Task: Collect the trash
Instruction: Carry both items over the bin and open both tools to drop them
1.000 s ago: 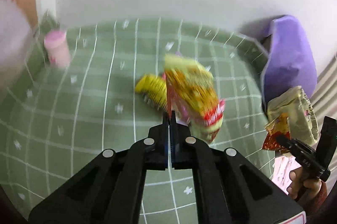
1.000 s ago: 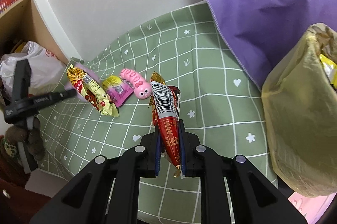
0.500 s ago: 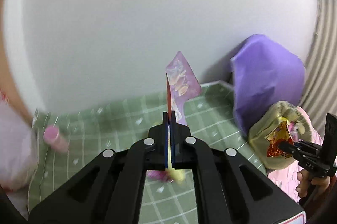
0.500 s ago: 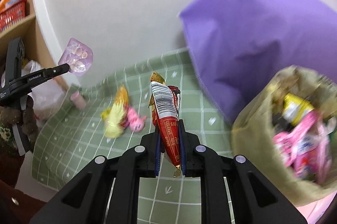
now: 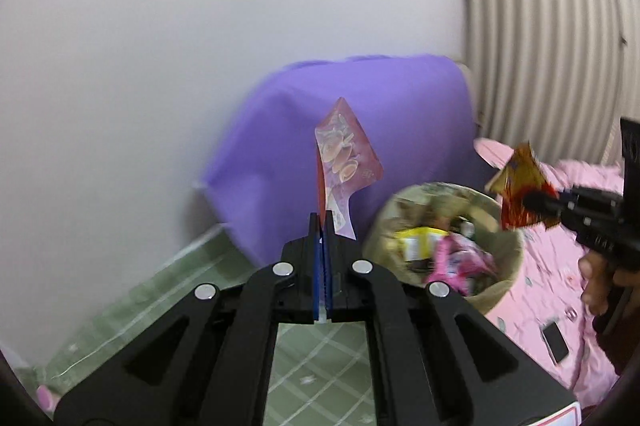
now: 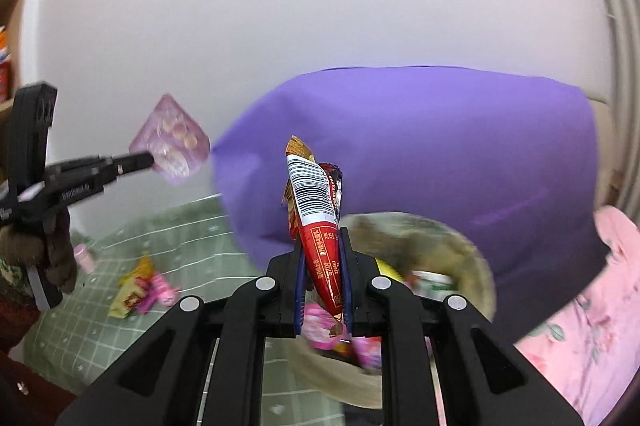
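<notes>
White wall, purple pillow (image 6: 420, 153) behind. Swung both claws off the green cloth (image 6: 132, 258) toward the bin (image 6: 472, 258) since a second ago: left claw (image 5: 322, 222) pinching a pink packet (image 5: 346, 161), right claw (image 6: 320, 246) clamping a red wrapper (image 6: 318, 209) over the rim. Release next, likely; scraps (image 6: 140, 290) left mid-cloth.

Your red wrapper (image 6: 320, 226) carries a black-and-white barcode; your other wrapper (image 5: 346, 161) is pink-lilac with pale rounds. The cushion (image 6: 440, 153) is purple, the surface (image 6: 180, 234) green with white checks.
</notes>
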Motion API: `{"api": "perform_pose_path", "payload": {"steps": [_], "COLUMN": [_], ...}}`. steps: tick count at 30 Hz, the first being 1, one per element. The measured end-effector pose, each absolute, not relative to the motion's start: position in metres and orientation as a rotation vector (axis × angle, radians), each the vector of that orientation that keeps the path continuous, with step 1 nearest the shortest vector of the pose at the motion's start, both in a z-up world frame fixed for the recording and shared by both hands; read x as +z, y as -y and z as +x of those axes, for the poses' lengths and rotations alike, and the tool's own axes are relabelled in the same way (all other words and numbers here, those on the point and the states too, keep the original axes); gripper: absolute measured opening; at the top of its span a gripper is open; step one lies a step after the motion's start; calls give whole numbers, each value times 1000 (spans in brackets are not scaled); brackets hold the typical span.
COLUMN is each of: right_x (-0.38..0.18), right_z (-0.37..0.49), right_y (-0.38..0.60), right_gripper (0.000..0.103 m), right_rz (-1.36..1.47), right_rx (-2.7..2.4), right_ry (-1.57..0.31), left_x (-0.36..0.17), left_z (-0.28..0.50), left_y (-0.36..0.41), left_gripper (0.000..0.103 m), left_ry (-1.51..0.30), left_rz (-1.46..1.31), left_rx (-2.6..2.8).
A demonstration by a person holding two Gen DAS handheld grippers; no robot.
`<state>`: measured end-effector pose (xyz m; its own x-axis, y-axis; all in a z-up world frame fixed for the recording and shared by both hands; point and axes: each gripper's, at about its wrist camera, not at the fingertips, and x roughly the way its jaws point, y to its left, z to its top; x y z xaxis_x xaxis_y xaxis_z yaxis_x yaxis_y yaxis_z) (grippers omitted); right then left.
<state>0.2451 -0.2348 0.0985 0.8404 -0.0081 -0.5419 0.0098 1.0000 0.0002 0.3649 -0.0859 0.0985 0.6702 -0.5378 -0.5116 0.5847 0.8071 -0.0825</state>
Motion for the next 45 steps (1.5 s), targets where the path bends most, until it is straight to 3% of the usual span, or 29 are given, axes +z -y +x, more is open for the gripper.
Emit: {"api": "perform_pose_path", "payload": {"steps": [11, 18, 23, 26, 39, 45], "right_x": [84, 71, 68, 66, 87, 53], "right_z": [218, 227, 245, 256, 300, 341], "right_y": [329, 352, 357, 355, 309, 286], "right_gripper": [15, 15, 15, 15, 15, 15], "right_rz": [145, 176, 166, 160, 63, 78], "right_rx": [-166, -150, -109, -77, 61, 154], "right_ry": [-579, -599, -595, -599, -583, -725], "left_x": [37, 3, -2, -3, 2, 1], "left_z": [375, 378, 373, 375, 353, 360], "left_y": [233, 273, 270, 266, 241, 195], "left_gripper": [1, 3, 13, 29, 33, 36], "left_ry": [-583, -747, -832, -874, -879, -882], "left_rz": [419, 354, 254, 161, 44, -57], "left_rx": [-753, -844, -945, -1002, -1029, -926]}}
